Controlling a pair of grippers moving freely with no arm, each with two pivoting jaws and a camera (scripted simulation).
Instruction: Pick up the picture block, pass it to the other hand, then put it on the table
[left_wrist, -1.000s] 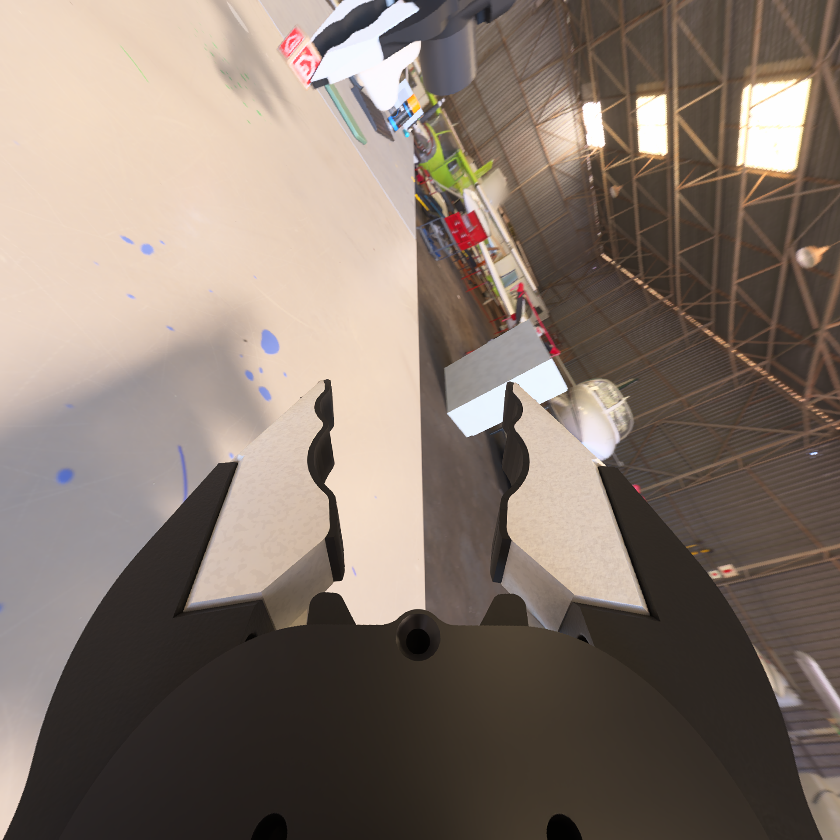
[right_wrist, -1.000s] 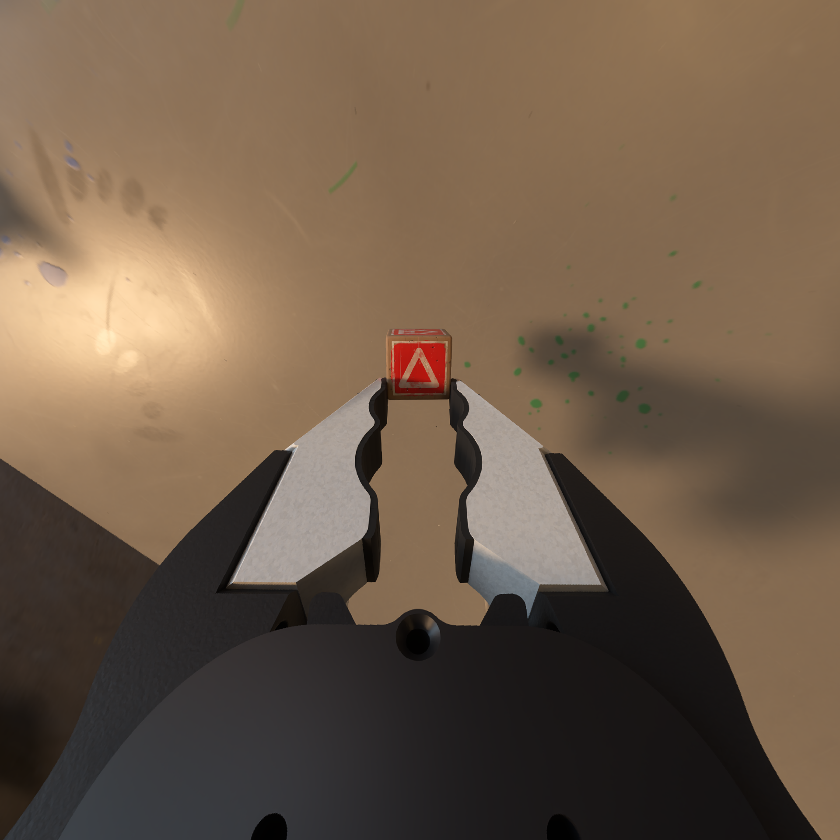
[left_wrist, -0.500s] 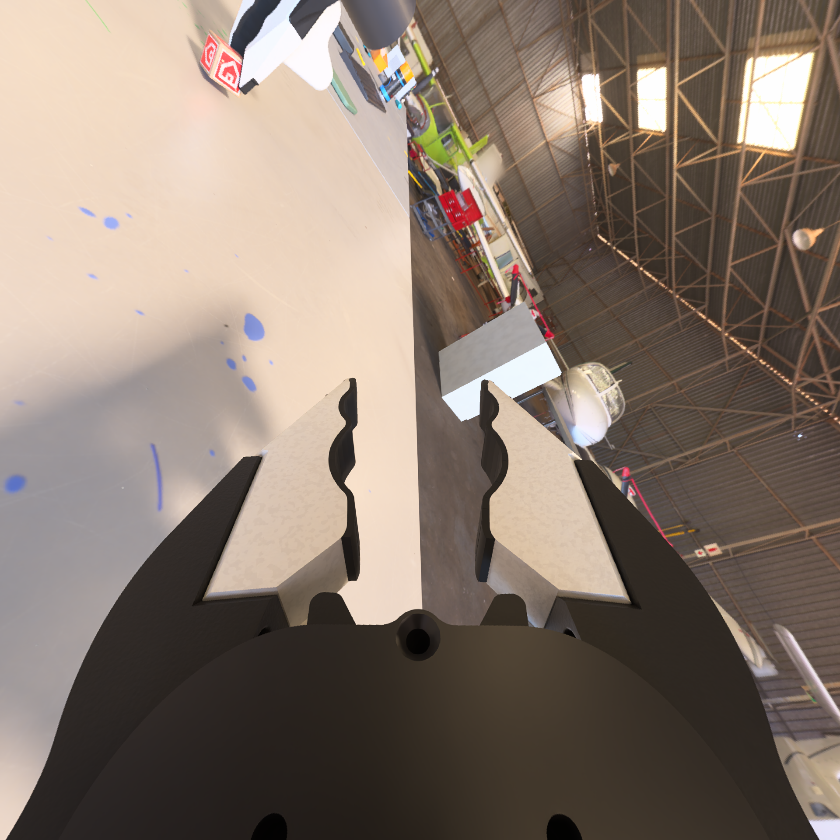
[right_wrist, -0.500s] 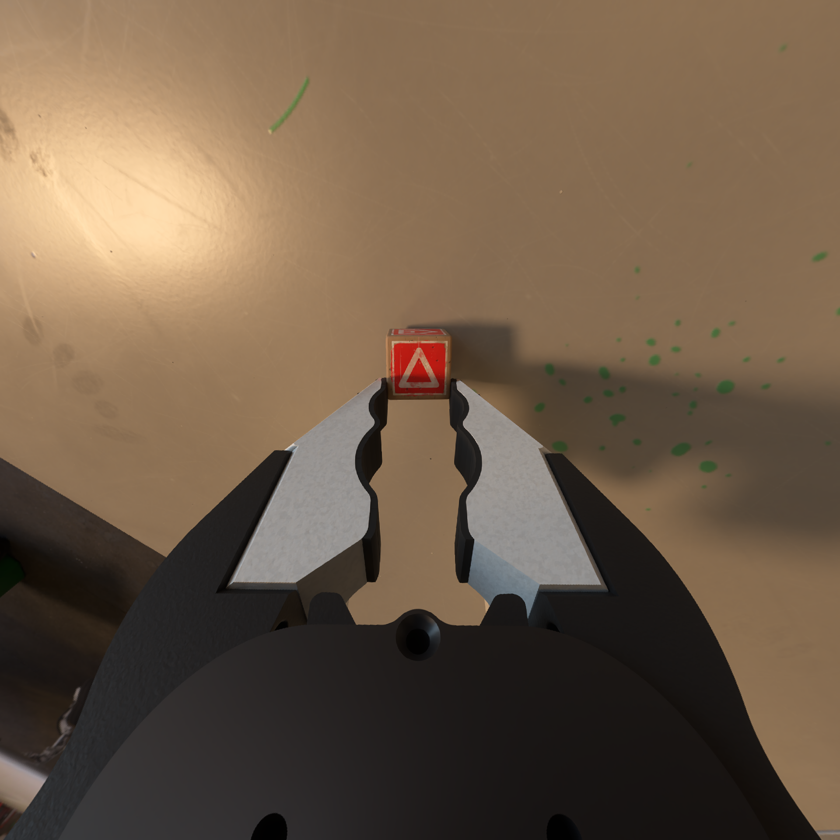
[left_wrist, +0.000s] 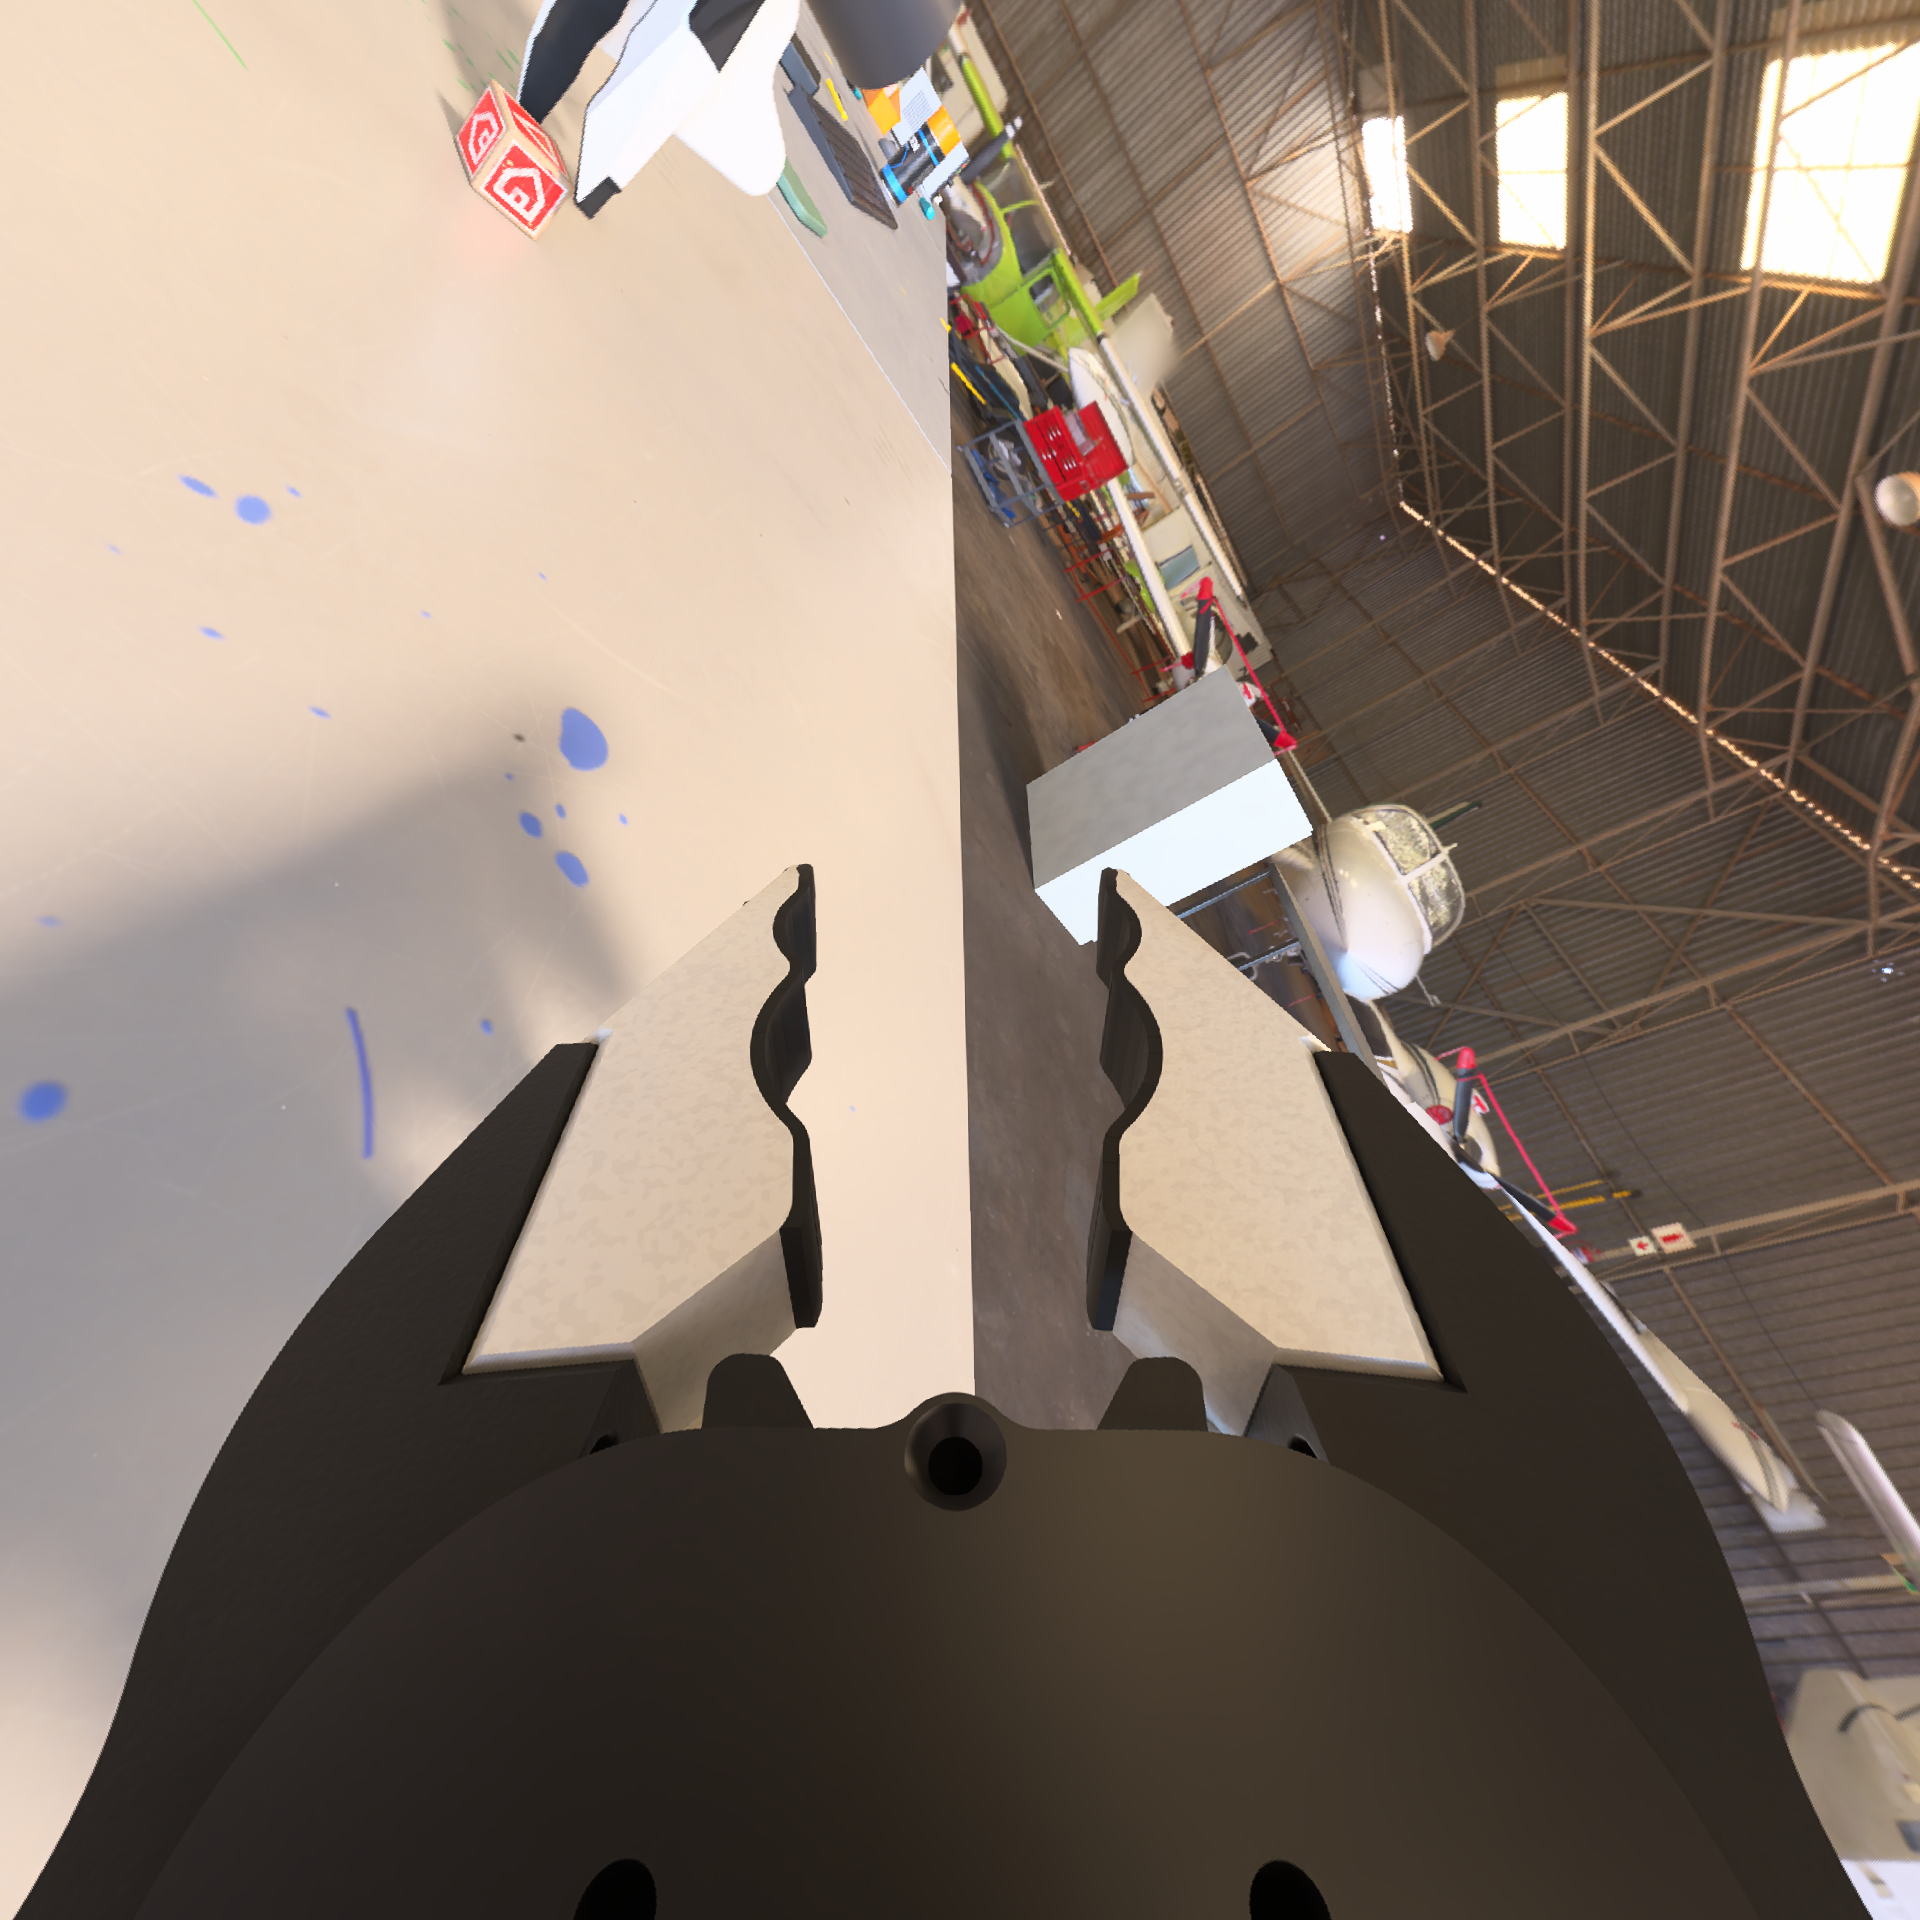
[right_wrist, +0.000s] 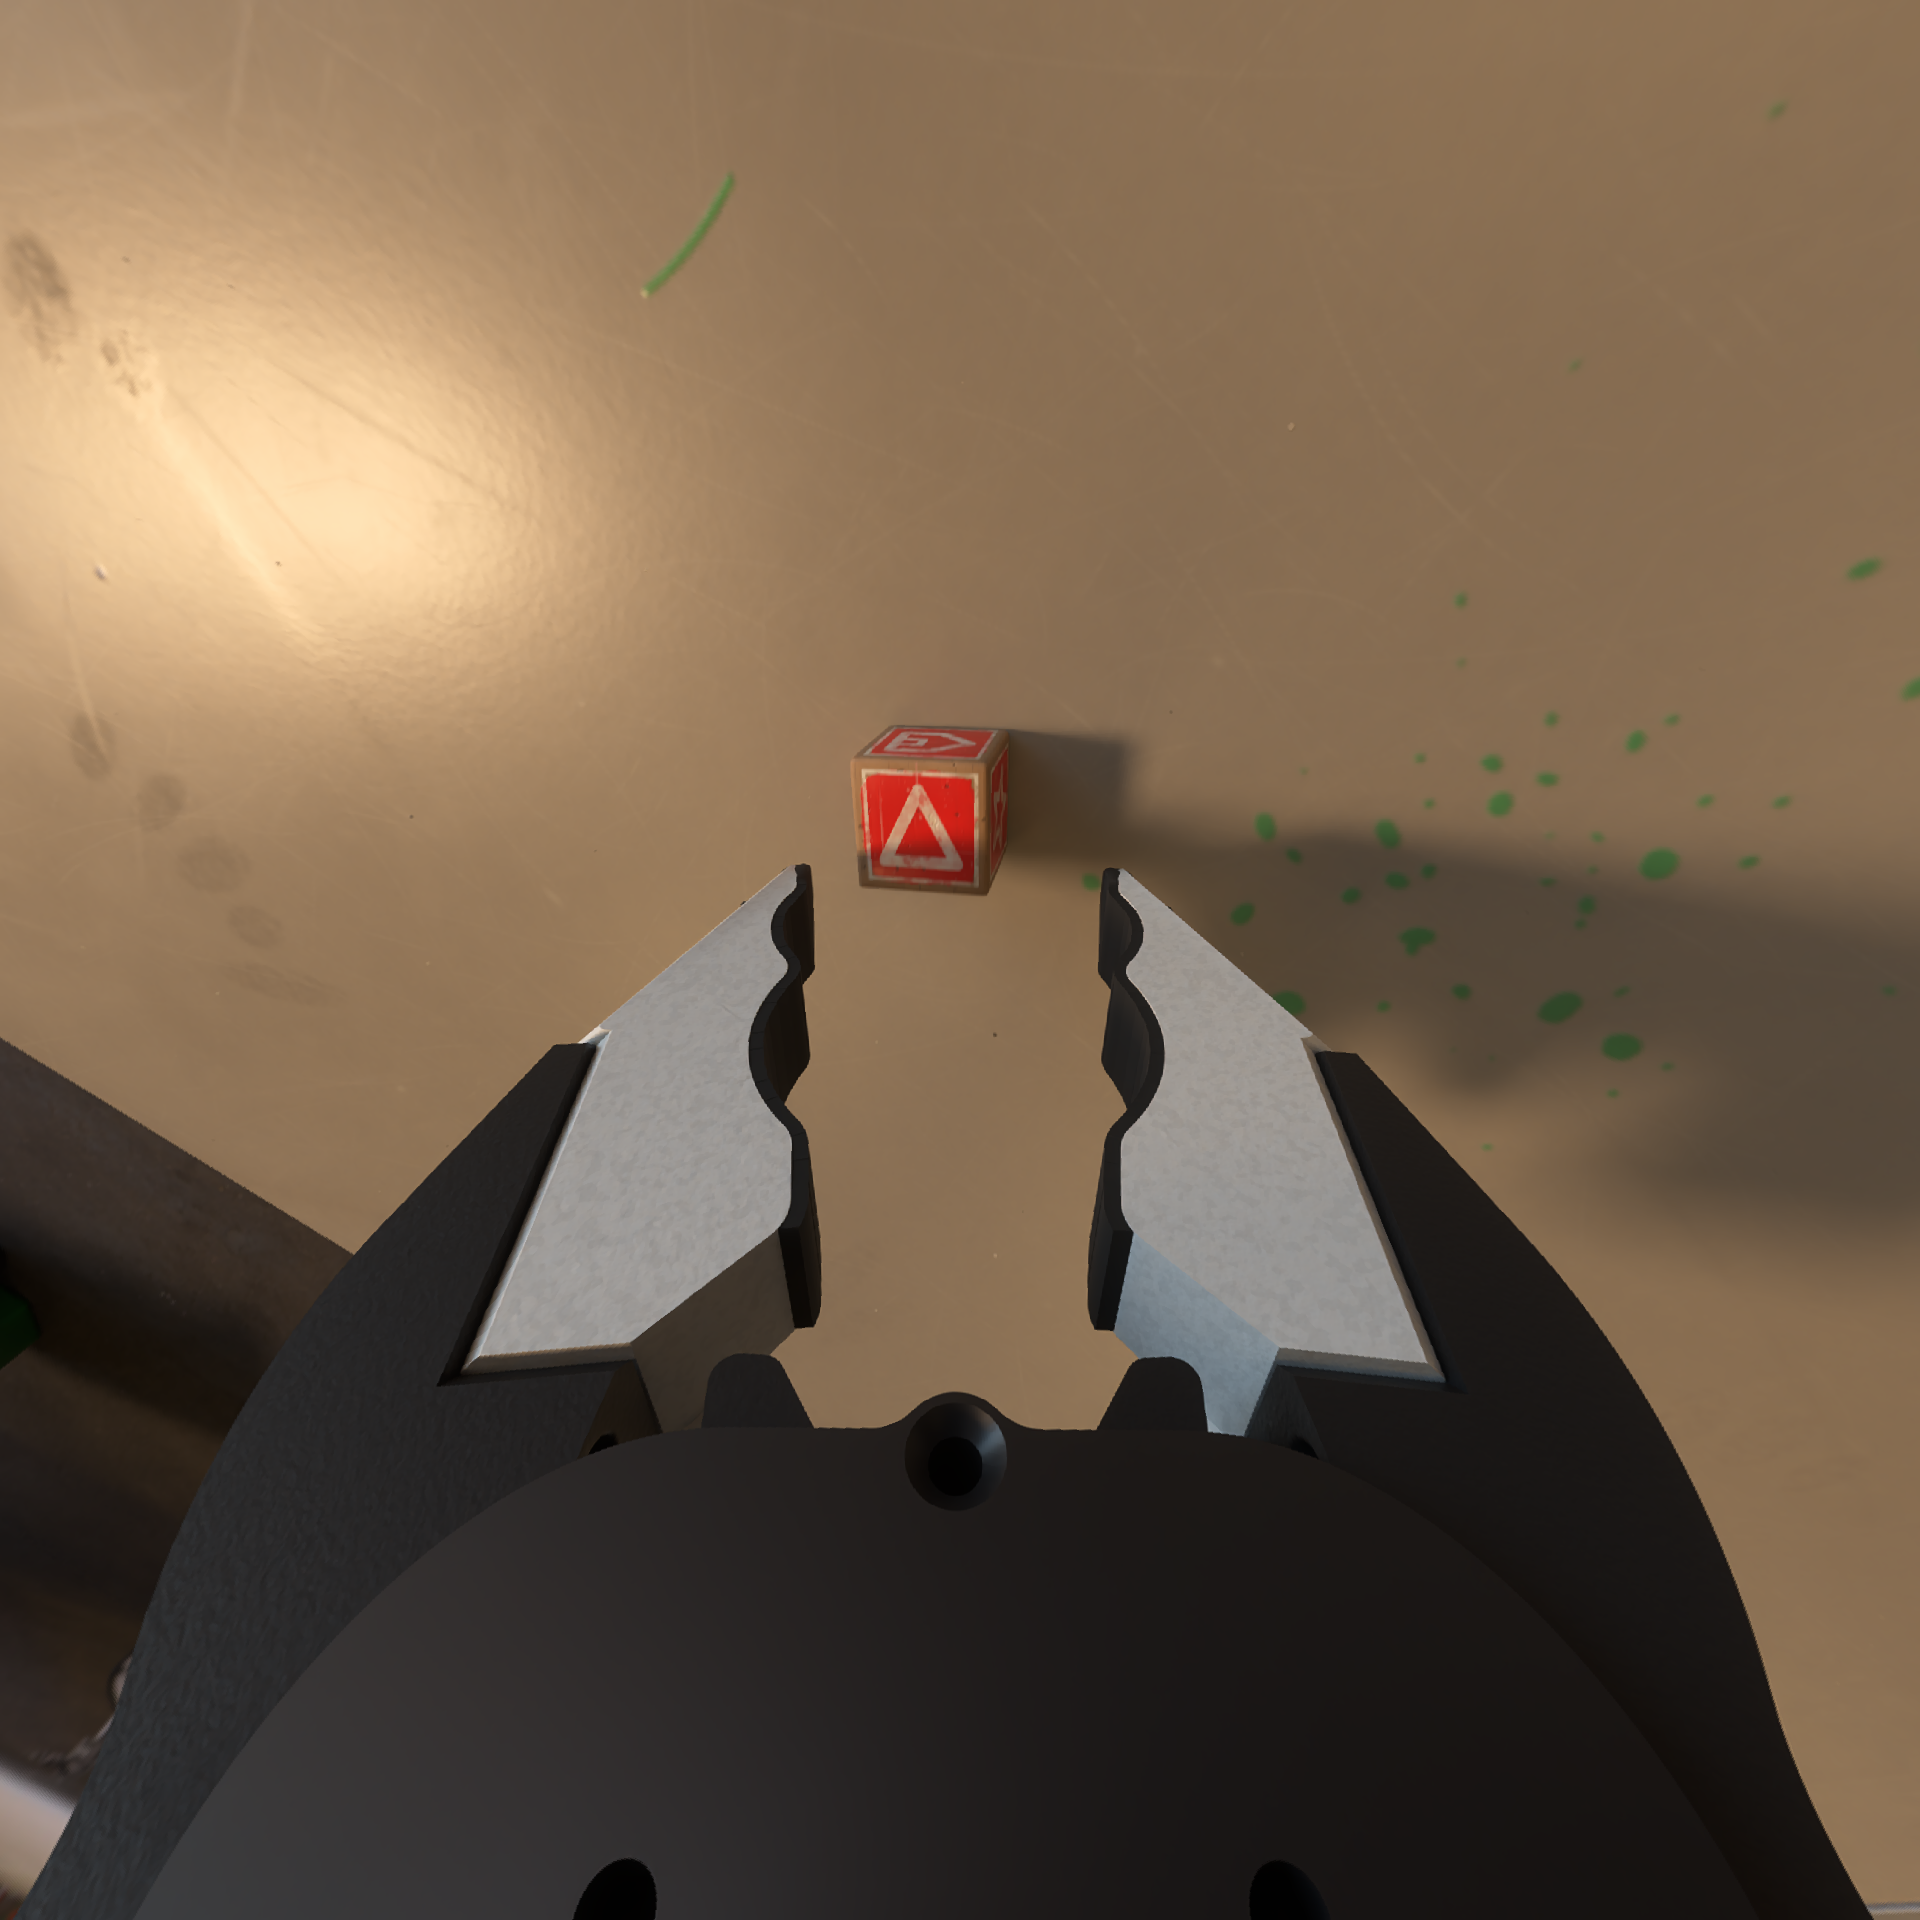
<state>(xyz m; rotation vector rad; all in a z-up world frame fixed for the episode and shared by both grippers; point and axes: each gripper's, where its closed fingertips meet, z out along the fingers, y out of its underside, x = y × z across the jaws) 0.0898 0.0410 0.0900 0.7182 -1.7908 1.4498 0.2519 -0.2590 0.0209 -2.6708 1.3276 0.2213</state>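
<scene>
The picture block (right_wrist: 928, 810) is a small wooden cube with red faces and white line drawings. It rests on the tan table (right_wrist: 1247, 416) just beyond my right gripper's tips, slightly left of their midline. My right gripper (right_wrist: 954, 883) is open and empty, apart from the block. In the left wrist view the same block (left_wrist: 511, 164) lies far off at the top left, with the right gripper's white fingers (left_wrist: 665, 114) beside it. My left gripper (left_wrist: 956, 883) is open and empty over the table's edge.
The table edge (left_wrist: 958, 727) runs down the middle of the left wrist view, with a hangar floor beyond. A white box (left_wrist: 1164, 800) stands off the table near the left gripper's tip. Green paint spots (right_wrist: 1507, 883) lie right of the block. A table corner (right_wrist: 156, 1195) shows at lower left.
My right gripper has opened and let go of the block, which now sits on the table. My left gripper first narrowed, then widened a little. The block has come closer in the left wrist view.
</scene>
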